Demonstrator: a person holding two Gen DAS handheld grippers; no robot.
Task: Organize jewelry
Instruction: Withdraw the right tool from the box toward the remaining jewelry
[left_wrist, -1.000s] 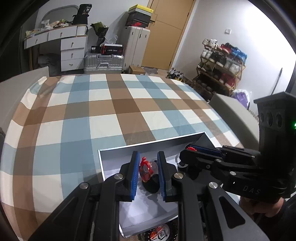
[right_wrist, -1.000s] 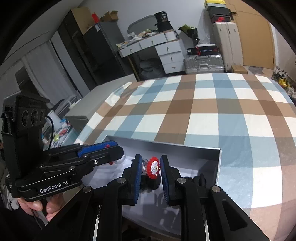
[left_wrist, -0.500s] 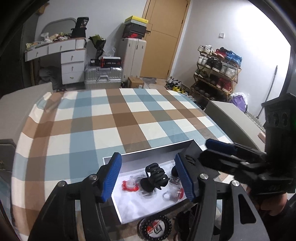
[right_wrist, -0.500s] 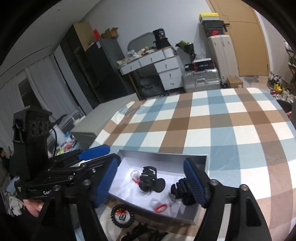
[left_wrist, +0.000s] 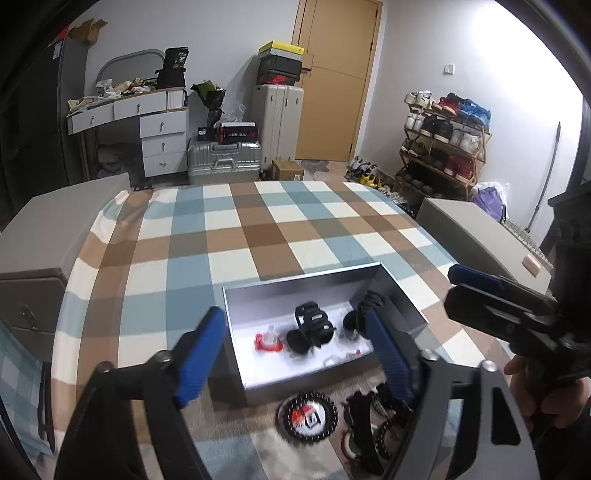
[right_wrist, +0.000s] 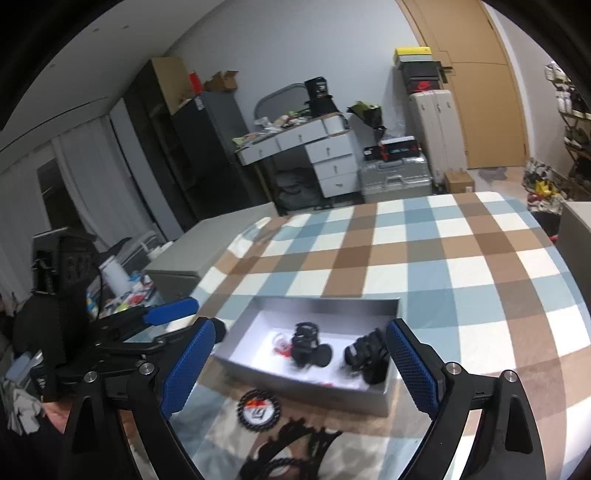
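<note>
A grey open box (left_wrist: 303, 284) (right_wrist: 325, 303) sits on the checked tablecloth. Inside lie a black hair claw (left_wrist: 310, 326) (right_wrist: 306, 343), a second black claw (left_wrist: 364, 314) (right_wrist: 367, 356) at the right end, and a red-and-white ring piece (left_wrist: 269, 339) (right_wrist: 280, 343). My left gripper (left_wrist: 295, 354) is open and empty, raised above the box's near side. My right gripper (right_wrist: 299, 365) is open and empty, also raised over the box. A black beaded bracelet with a tag (left_wrist: 308, 415) (right_wrist: 259, 406) and more black pieces (left_wrist: 364, 424) (right_wrist: 291, 443) lie on the cloth in front of the box.
The checked table (left_wrist: 240, 236) stretches beyond the box. Grey cabinets (left_wrist: 55, 221) stand at the left and another (left_wrist: 476, 229) at the right. The right gripper's body (left_wrist: 517, 317) shows at the right of the left wrist view; the left one (right_wrist: 110, 332) shows in the right wrist view.
Both grippers were shut on small red pieces low inside the box; both have opened, let go and lifted back and up, so the box now lies farther below them.
</note>
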